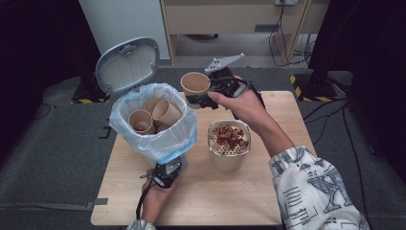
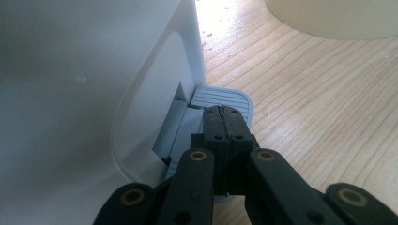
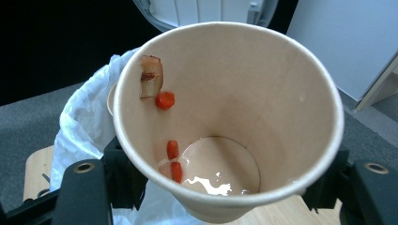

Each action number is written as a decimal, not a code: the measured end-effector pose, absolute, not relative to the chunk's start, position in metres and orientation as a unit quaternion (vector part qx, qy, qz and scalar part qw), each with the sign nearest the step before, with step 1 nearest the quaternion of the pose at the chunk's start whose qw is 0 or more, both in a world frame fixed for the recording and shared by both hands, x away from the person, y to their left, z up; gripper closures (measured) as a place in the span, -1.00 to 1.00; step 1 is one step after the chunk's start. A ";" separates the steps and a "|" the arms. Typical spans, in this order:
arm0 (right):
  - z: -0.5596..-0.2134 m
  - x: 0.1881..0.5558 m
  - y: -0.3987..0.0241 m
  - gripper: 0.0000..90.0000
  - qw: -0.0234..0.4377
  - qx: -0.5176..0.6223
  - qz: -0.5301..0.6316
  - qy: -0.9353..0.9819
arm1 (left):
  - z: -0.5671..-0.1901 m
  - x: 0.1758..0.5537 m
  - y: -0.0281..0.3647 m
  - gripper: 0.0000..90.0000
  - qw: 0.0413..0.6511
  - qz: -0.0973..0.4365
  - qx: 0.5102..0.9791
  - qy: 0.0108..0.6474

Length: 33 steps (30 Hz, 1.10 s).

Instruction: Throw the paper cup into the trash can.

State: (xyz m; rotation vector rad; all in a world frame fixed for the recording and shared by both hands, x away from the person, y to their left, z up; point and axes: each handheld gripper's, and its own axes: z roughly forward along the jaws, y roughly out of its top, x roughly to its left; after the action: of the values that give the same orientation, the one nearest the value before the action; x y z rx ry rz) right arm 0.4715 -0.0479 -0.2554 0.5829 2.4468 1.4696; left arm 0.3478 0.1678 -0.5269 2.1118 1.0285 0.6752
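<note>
So the left gripper (image 1: 165, 175) has its fingers pressed together with nothing in them, and it's parked on the bin's pedal (image 2: 220, 101) near the front left of the worktop (image 1: 268, 201). That's pretty clearly why the lid (image 1: 127, 64) is standing open at the back.

The right gripper (image 1: 203, 99) is pinching a paper cup (image 1: 195, 84) by its wall, held upright above the back edge of the worktop, just beside the bin (image 1: 153, 124). In the right gripper view the cup has only a few red bits and a little liquid at the bottom, so my guess is it's headed for the bin, where other cups already sit in the bag.

The strainer (image 1: 229, 139) full of red scraps sits mid-worktop on its own container, probably where the cup got emptied.
</note>
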 end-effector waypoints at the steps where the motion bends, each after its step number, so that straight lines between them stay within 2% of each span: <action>1: -0.255 0.471 -0.045 -0.31 0.115 0.197 0.501 0.835 | -0.527 0.348 0.168 0.98 0.342 0.260 0.812 0.395; 15: -0.249 0.468 -0.007 -0.32 0.101 0.178 0.509 0.836 | -0.527 0.348 0.168 0.98 0.342 0.258 0.812 0.396; 33: -0.248 0.469 0.014 -0.32 0.090 0.167 0.516 0.835 | -0.527 0.348 0.168 0.98 0.343 0.257 0.812 0.396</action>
State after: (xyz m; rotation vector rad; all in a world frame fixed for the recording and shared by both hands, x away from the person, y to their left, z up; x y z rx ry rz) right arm 0.4688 0.0139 -0.2477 0.4973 2.4845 1.5338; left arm 0.3482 0.1684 -0.5267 2.1117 1.0286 0.6675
